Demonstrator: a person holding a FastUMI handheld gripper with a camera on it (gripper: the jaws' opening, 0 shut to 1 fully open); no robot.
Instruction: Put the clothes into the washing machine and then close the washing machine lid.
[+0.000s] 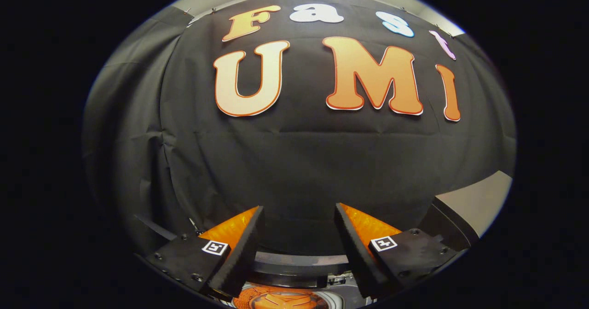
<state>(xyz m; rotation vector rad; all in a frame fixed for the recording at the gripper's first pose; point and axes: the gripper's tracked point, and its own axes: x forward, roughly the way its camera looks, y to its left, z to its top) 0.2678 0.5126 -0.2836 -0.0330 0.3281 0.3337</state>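
My gripper (299, 214) points level at the black cloth wall, its two fingers spread apart with nothing between them. Below and between the fingers I see a slice of the washing machine (294, 272): a dark curved rim, with a round orange part (280, 300) under it. Whether that orange part is clothing or a piece of the machine I cannot tell. The lid cannot be made out from here.
The black cloth wall (299, 161) stands close ahead and wraps round both sides. A pale surface with a dark edge (474, 205) juts in beyond the right finger.
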